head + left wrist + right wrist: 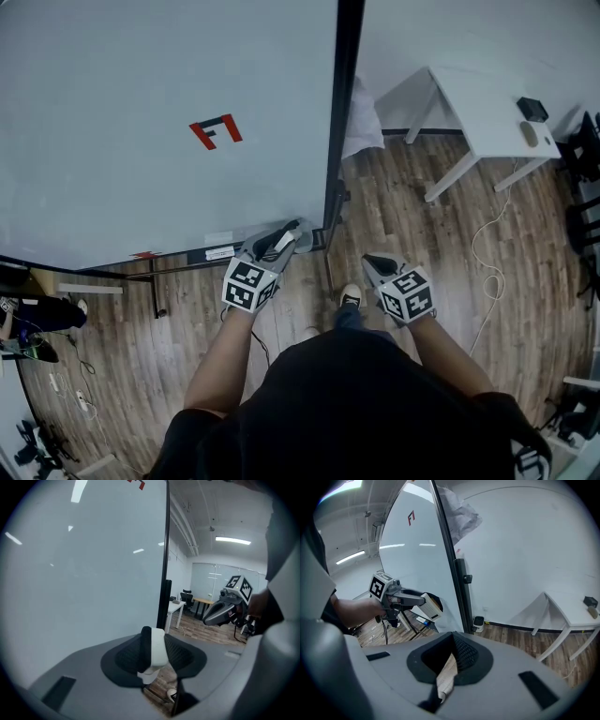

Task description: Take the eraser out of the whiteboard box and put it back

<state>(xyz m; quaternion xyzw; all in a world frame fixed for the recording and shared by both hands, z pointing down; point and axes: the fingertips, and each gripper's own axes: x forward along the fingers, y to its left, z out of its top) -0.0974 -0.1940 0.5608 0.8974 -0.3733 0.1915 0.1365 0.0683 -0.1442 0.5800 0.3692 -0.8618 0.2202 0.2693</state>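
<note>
My left gripper is shut on the eraser, a white block with a black felt side. It is held just in front of the lower right corner of the whiteboard. In the left gripper view the eraser stands upright between the two dark pads. The whiteboard's box is a narrow dark tray along the board's bottom edge, left of the eraser. My right gripper hangs to the right over the wood floor, shut, with nothing in it. The right gripper view shows the eraser beside the tray.
The board's black frame post runs down beside the eraser. A white table with a small black object stands at the right. A white cable lies on the floor. A red magnet shape sits on the board.
</note>
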